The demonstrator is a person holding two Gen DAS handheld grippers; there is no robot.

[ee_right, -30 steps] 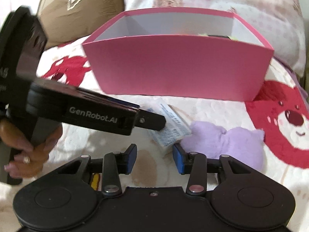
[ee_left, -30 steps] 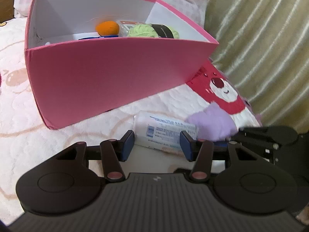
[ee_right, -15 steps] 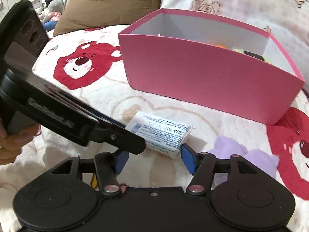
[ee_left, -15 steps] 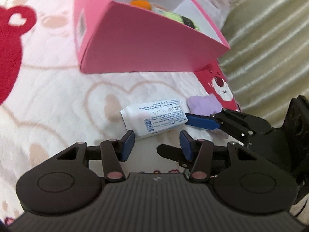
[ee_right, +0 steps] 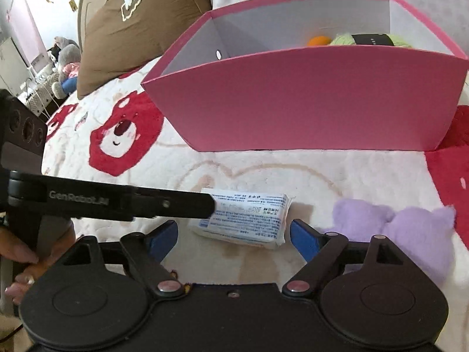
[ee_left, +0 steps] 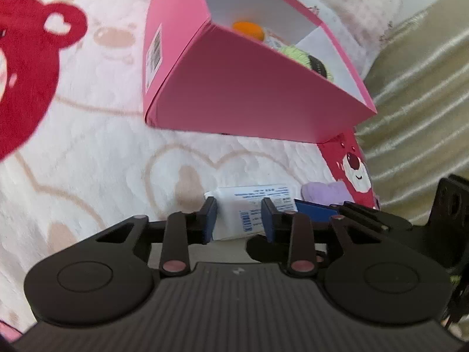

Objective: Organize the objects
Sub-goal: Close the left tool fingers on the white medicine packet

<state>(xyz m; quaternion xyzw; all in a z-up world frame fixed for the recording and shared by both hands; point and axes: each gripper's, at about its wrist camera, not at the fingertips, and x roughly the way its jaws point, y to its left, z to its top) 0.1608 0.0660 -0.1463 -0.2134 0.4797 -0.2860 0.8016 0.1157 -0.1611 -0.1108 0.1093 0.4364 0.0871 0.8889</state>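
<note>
The white pack lies flat on the bed near the pink box, between the wide-apart right gripper and inside the open left gripper, which should squeeze both sides gently before lifting.

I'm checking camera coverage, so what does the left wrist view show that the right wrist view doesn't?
Only the left wrist view shows the barcode label on the pink box's end wall and the striped curtain. Only the right wrist view shows the brown pillow and the person's hand. Both show the pink box, white tissue pack, purple plush, orange ball and green yarn.
</note>
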